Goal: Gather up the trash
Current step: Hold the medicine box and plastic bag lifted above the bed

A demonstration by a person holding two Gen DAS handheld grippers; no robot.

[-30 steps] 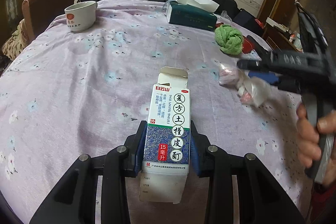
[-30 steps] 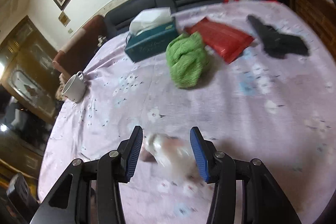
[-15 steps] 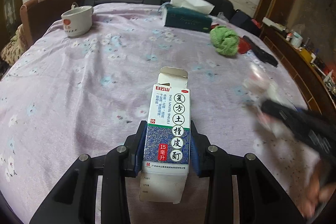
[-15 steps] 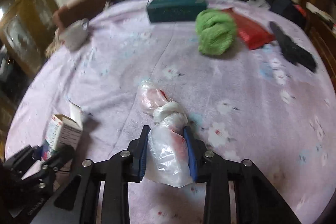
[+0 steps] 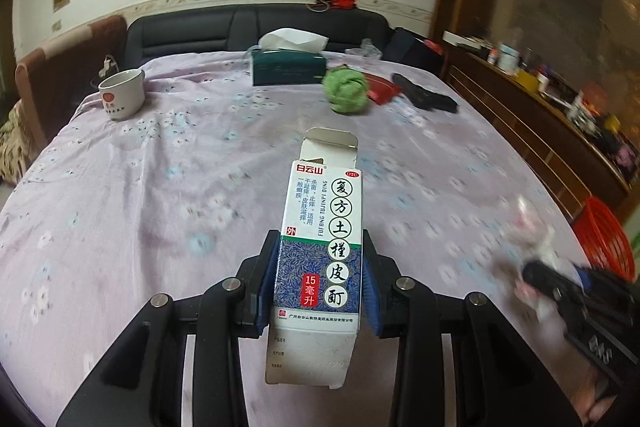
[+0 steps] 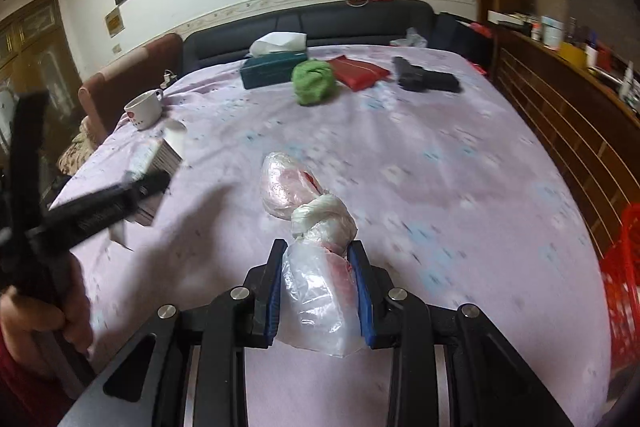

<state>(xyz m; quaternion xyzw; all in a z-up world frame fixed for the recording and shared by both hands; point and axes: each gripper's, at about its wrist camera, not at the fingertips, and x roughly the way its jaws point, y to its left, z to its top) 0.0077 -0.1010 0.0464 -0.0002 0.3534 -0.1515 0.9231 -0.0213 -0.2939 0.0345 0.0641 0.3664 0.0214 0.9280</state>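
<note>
My left gripper [image 5: 319,267] is shut on an empty white and blue medicine box [image 5: 324,227] with its top flap open, held above the purple flowered tablecloth [image 5: 160,187]. My right gripper [image 6: 318,275] is shut on a knotted clear plastic bag [image 6: 316,267] with pink and white waste inside, also held above the cloth. In the left wrist view the right gripper [image 5: 560,287] and bag are blurred at the lower right. In the right wrist view the left gripper [image 6: 132,183] and box [image 6: 160,163] are blurred at the left.
A red mesh basket [image 5: 604,239] stands beside the table at the right [image 6: 624,267]. At the back of the table are a white mug [image 5: 122,93], a green tissue box [image 5: 288,67], a green cloth ball [image 5: 346,91], a red pouch [image 6: 356,71] and a black object [image 6: 424,79].
My right gripper closed on the plastic bag and lifted it off the cloth. Both grippers have risen and tilted up, with more wall in view. The medicine box stays gripped.
</note>
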